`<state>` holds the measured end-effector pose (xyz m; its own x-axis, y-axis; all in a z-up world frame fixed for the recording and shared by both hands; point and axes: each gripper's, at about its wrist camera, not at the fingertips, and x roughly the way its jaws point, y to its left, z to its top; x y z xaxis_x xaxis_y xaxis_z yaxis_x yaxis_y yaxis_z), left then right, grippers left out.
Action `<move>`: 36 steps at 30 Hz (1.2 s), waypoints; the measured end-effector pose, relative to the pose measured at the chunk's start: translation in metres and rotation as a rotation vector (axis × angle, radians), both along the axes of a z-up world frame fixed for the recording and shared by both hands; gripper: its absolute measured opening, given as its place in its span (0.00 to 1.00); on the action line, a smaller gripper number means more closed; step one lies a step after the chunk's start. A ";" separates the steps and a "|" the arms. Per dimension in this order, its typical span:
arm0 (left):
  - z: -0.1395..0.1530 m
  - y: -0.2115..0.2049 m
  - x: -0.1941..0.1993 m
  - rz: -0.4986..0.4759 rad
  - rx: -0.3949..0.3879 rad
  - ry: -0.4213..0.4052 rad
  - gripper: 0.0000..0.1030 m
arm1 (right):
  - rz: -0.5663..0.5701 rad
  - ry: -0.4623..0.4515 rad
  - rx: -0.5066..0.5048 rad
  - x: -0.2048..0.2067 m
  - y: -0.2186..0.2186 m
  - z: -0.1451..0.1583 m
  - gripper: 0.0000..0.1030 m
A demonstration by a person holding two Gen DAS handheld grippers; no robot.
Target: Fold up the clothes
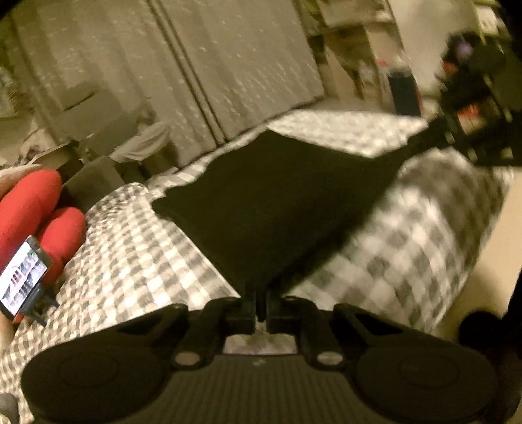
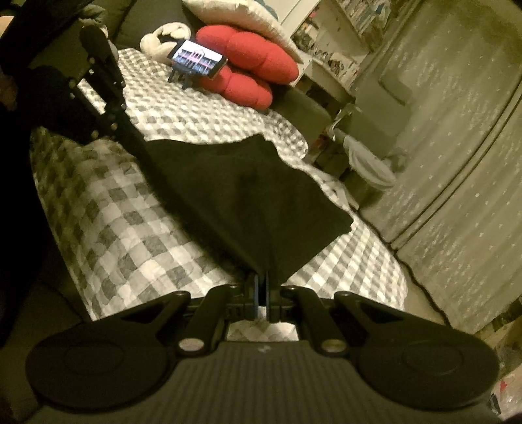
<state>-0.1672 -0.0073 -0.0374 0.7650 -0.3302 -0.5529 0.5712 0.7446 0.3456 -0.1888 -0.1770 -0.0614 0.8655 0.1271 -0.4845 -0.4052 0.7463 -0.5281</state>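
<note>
A black garment (image 1: 287, 202) hangs stretched above a bed with a grey-and-white checked cover (image 1: 146, 261), held by two corners. My left gripper (image 1: 260, 300) is shut on the near corner, with the cloth pinched between its pads. The other corner runs to my right gripper (image 1: 421, 137) at the upper right, which is blurred. In the right wrist view the right gripper (image 2: 261, 287) is shut on its corner of the garment (image 2: 248, 195). From there the cloth stretches to the left gripper (image 2: 143, 140) at the upper left. The far edge sags onto the checked cover (image 2: 114, 212).
A red cushion (image 2: 254, 68) and a white pillow (image 2: 248, 19) lie at the head of the bed, with a lit phone on a stand (image 2: 197, 58) in front. Pale curtains (image 2: 456, 163) hang beside the bed. Boxes and shelves (image 1: 98, 130) stand along the wall.
</note>
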 end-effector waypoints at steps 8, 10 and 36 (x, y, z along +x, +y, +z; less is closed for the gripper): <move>0.011 0.006 0.004 0.038 -0.088 -0.031 0.05 | -0.016 -0.073 0.050 0.000 -0.003 0.012 0.03; 0.011 0.007 0.006 0.041 -0.094 -0.028 0.05 | -0.023 -0.084 0.052 0.001 -0.003 0.014 0.03; 0.016 0.019 0.018 -0.003 -0.161 0.113 0.10 | -0.055 -0.055 0.130 0.015 -0.008 0.020 0.04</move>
